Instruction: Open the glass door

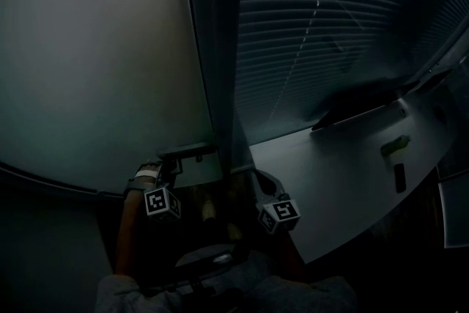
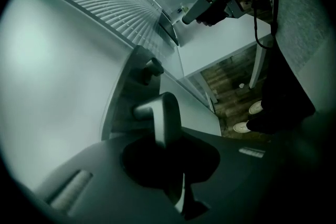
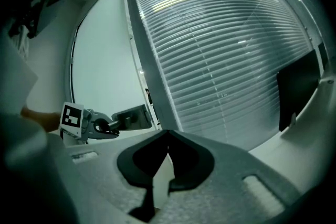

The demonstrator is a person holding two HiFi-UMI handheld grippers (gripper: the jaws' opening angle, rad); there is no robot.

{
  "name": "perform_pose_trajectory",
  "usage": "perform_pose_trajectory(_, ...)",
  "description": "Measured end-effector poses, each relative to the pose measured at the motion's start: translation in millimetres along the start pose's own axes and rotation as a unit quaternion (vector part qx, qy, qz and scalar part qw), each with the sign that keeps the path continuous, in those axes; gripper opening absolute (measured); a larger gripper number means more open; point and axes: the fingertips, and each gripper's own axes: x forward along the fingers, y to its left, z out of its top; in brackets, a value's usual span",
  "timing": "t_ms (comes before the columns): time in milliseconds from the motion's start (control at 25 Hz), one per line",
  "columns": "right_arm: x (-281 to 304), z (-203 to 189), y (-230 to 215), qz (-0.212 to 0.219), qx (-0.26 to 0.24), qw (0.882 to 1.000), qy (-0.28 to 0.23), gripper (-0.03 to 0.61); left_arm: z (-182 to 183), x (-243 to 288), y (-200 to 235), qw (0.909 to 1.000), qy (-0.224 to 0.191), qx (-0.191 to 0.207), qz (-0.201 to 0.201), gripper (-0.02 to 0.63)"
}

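Gripping the grey metal lever handle at the right-hand edge of the frosted glass door, beside the dark upright frame post, the left gripper pinches the lever by its free end. I judge the smooth metal could slip from the pads when it is pressed down. The right gripper hangs just beside it, jaws pressed together on nothing, close enough to knock the post as the door swings.

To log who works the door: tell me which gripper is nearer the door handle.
Left. The left gripper is clamped on the door handle; the right gripper sits beside the door frame, apart from it.
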Motion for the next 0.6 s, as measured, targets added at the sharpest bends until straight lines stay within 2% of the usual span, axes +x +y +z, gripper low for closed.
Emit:
perform_pose_trajectory(80,-1,3,0,-0.008,-0.002,1.000,0.004,0.002,1,1,0,1.0000,-0.001,0.004,0.002,0.003)
perform_pose_trajectory(360,0,12,3,-0.017,0.008,1.000,0.005,0.002,3,-2,4,0.9999,-0.007,0.009,0.012,0.002)
perform_pose_trajectory(600,-2,20,6,-0.001,-0.011,1.000,-0.005,0.002,3,-2,3,0.9998,-0.009,0.011,0.011,0.000)
